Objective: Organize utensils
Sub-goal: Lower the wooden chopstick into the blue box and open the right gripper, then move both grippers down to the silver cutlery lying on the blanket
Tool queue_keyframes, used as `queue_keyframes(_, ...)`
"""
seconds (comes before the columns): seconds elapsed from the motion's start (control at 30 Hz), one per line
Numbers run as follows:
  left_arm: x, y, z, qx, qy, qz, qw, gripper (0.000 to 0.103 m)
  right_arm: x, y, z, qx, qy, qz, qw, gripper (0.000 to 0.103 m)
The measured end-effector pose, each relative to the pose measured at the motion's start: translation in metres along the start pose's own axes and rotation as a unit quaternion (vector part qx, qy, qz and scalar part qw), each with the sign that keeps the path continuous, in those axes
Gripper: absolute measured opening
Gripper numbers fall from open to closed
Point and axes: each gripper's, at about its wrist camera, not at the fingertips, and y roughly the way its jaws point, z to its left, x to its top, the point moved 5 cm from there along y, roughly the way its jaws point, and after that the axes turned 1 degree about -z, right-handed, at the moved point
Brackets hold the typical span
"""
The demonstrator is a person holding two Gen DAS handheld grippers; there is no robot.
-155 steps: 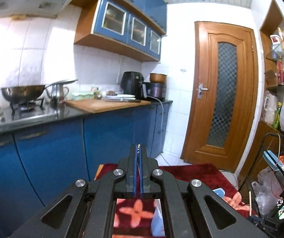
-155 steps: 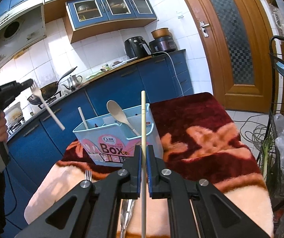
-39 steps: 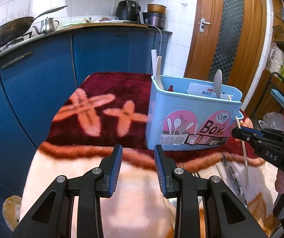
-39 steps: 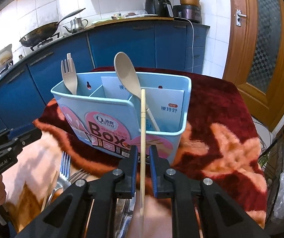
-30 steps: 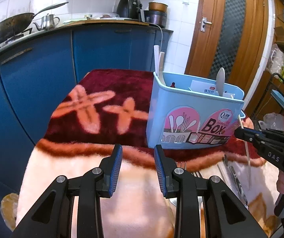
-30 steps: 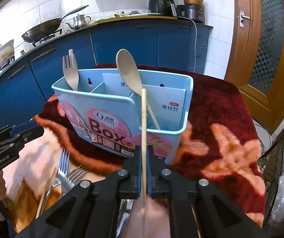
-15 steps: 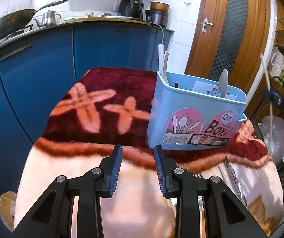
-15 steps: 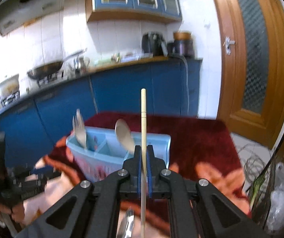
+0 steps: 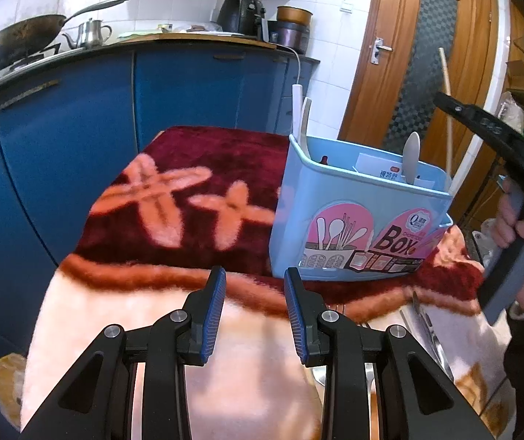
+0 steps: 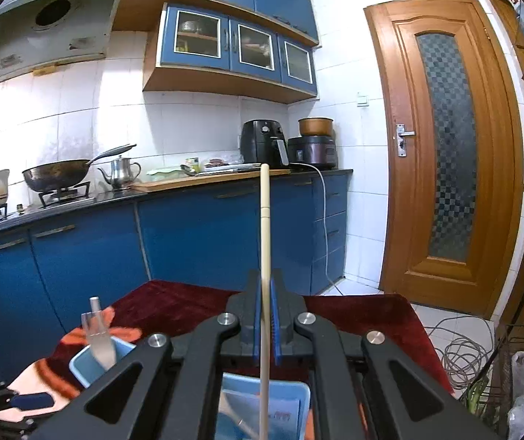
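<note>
We find the long pale wooden chopstick [image 10: 264, 242] clamped upright between the closed fingers of the right tongs [image 10: 265, 321], its lower length passing down toward the light-blue plastic utensil box [image 9: 357, 227]. In the left wrist view the same stick stands above the box's far right corner; whether its tip has entered a compartment we cannot tell. We judge the chopstick light, stiff and smooth, so liable to pivot or slip in a narrow grip. The present hold near mid-length looks sound, and a hold nearer either end would invite swinging.

The left tongs [image 9: 253, 306] stand open with nothing between them, hovering low before the box's front face.

The box already holds a pale spoon [image 9: 411, 161] in one compartment and pale handles [image 9: 300, 121] at its left corner. We judge the box light and easily tipped if a stick is pressed against its wall. Metal cutlery [image 9: 428, 330] lies loose just in front of the box.

The box rests on a plush dark-red and peach blanket [image 9: 174, 198], a soft and uneven footing. Beyond are blue kitchen cabinets [image 10: 89, 256], a counter [image 10: 203, 179] carrying a dark wok [image 10: 56, 174] and steel kettle [image 10: 121, 170], and a brown wooden door [image 10: 445, 146].
</note>
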Motion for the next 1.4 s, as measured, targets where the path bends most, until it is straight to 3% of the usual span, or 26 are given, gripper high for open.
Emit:
queue_keyframes(0.3,0.000,-0.001,0.001,-0.021,-0.010,0.001,0.9997,0.033,-0.034,0.014,0.003,0.014,0.001,0.058,0.998,0.007)
queue_keyframes(0.43,-0.001,0.003,0.000,-0.034,-0.014,0.008,0.9993,0.033,-0.043,0.007,0.000,0.026,0.025,0.079,0.996,0.030)
queue_keyframes(0.63,-0.008,0.010,-0.002,-0.056,-0.023,0.032,0.9977,0.033,-0.036,-0.027,-0.004,0.017,0.032,0.074,0.997,0.031)
queue_keyframes(0.9,-0.011,-0.006,-0.005,-0.051,-0.018,0.026,0.9982,0.034,-0.040,-0.075,0.002,0.024,0.043,0.117,0.992,0.031)
queue_keyframes(1.4,-0.032,-0.040,-0.012,-0.025,0.002,0.041,0.9988,0.034,-0.104,-0.127,0.015,0.032,0.052,0.235,0.970,0.031)
